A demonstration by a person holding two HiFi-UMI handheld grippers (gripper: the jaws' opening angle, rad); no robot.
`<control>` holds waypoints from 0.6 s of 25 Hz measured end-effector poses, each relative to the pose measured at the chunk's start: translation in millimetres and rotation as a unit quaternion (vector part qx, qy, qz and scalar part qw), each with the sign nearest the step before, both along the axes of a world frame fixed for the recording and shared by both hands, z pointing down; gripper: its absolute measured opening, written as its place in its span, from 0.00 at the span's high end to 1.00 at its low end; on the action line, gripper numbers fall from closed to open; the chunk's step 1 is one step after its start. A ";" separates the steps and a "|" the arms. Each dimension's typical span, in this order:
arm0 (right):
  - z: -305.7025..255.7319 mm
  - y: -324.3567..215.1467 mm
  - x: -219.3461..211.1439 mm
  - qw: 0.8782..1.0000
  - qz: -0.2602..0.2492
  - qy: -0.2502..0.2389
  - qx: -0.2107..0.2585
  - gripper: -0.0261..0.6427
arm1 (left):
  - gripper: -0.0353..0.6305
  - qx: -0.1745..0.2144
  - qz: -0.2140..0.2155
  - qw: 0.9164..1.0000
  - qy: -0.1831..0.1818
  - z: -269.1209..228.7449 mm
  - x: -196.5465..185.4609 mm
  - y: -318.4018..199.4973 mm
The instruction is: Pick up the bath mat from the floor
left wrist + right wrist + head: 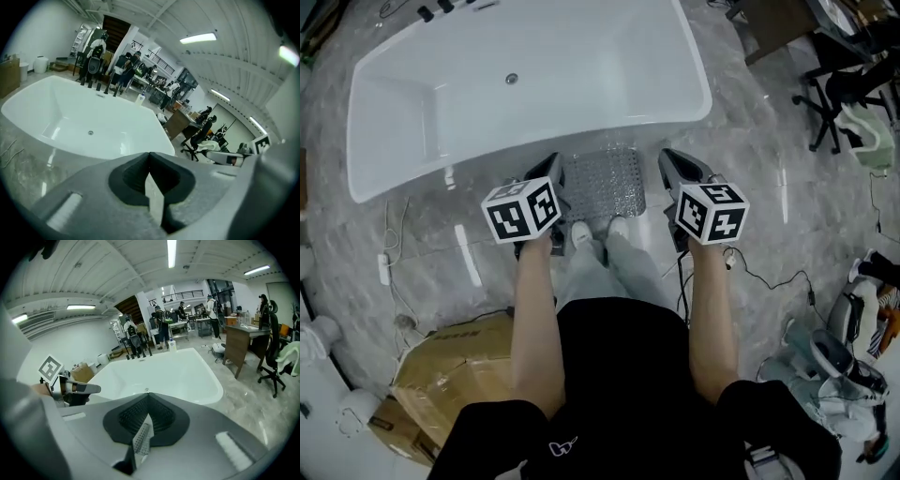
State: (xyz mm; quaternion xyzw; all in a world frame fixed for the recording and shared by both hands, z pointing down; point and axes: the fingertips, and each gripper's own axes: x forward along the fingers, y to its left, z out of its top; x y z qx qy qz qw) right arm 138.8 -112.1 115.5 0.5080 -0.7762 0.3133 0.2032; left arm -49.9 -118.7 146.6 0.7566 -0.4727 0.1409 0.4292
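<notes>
The bath mat [602,184] is a clear, bumpy sheet held up between my two grippers, in front of the white bathtub [525,84] and above the person's shoes. My left gripper [549,174] is shut on the mat's left edge. In the left gripper view a pale strip of mat [155,199] is pinched in the left gripper [152,185]. My right gripper [675,169] is shut on the right edge. A dotted strip of mat [141,440] shows pinched in the right gripper [143,427]. The left gripper [70,390] also appears in the right gripper view.
Grey marble floor surrounds the tub. A cardboard box [450,375] lies at the lower left, with cables [389,253] beside it. An office chair [844,94] and a desk [773,23] stand at the upper right. People stand far behind the tub [93,122].
</notes>
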 end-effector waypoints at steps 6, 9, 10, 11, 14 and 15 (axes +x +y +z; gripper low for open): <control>42.7 25.8 21.0 0.999 0.007 0.011 -0.051 0.96 | 0.95 -0.074 0.012 0.997 0.007 64.2 20.8 31.7; 61.9 36.5 20.6 0.997 -0.002 0.016 -0.072 0.96 | 0.95 -0.095 0.021 0.995 0.018 89.3 29.6 45.5; 69.4 41.8 18.2 0.997 -0.006 0.017 -0.080 0.96 | 0.95 -0.100 0.025 0.994 0.022 97.7 31.3 51.0; 77.9 47.4 15.5 0.996 -0.009 0.015 -0.089 0.96 | 0.95 -0.105 0.028 0.994 0.024 106.5 32.3 56.7; 111.2 62.8 10.4 0.993 -0.011 0.007 -0.116 0.96 | 0.95 -0.126 0.043 0.991 0.010 139.5 32.2 72.5; 124.5 66.4 10.9 0.992 -0.008 0.006 -0.126 0.96 | 0.95 -0.133 0.048 0.990 0.003 152.4 31.5 76.6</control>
